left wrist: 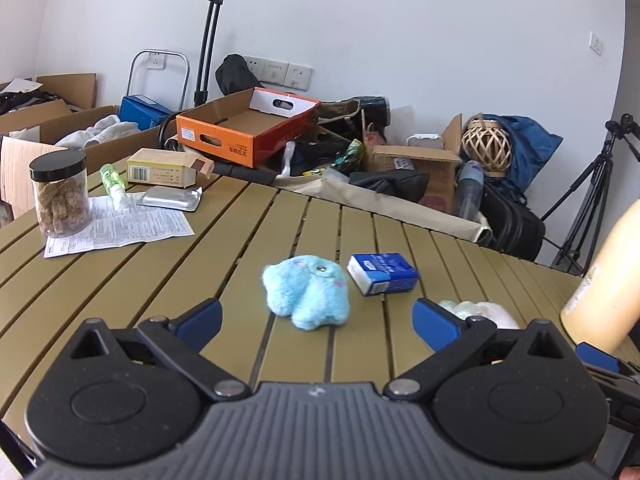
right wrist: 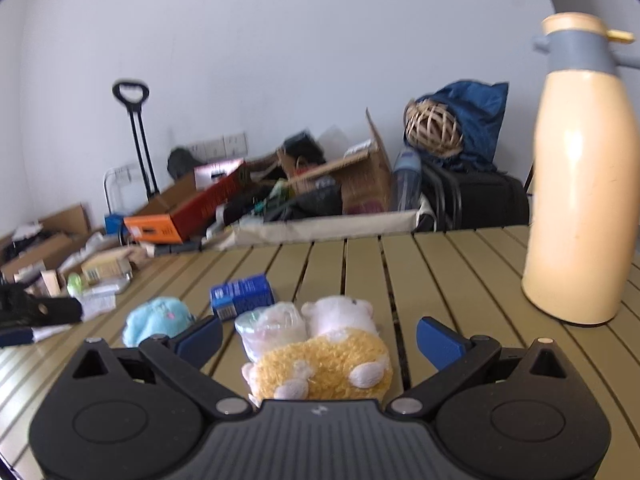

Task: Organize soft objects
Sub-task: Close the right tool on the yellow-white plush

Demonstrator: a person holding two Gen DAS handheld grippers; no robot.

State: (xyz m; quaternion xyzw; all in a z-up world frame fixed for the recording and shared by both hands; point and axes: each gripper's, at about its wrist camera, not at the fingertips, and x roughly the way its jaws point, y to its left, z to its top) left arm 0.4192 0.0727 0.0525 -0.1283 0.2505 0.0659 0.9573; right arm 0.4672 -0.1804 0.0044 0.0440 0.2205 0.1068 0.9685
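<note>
A light blue plush toy (left wrist: 306, 292) lies on the slatted table just ahead of my left gripper (left wrist: 318, 318), which is open with nothing between its fingers. A blue tissue pack (left wrist: 382, 273) sits right of the toy. In the right wrist view a yellow and white plush (right wrist: 324, 356) lies between the spread fingers of my right gripper (right wrist: 320, 338), which is open. A clear bag of white soft stuff (right wrist: 270, 330) rests against that plush on its left. The blue plush (right wrist: 156, 318) and tissue pack (right wrist: 242, 296) show farther left.
A tall cream thermos jug (right wrist: 576, 184) stands at the table's right. At the far left are a jar of brown snacks (left wrist: 60, 194), a paper leaflet (left wrist: 120, 230), a foil pack and a small box (left wrist: 164, 168). Cardboard boxes and bags clutter the floor beyond.
</note>
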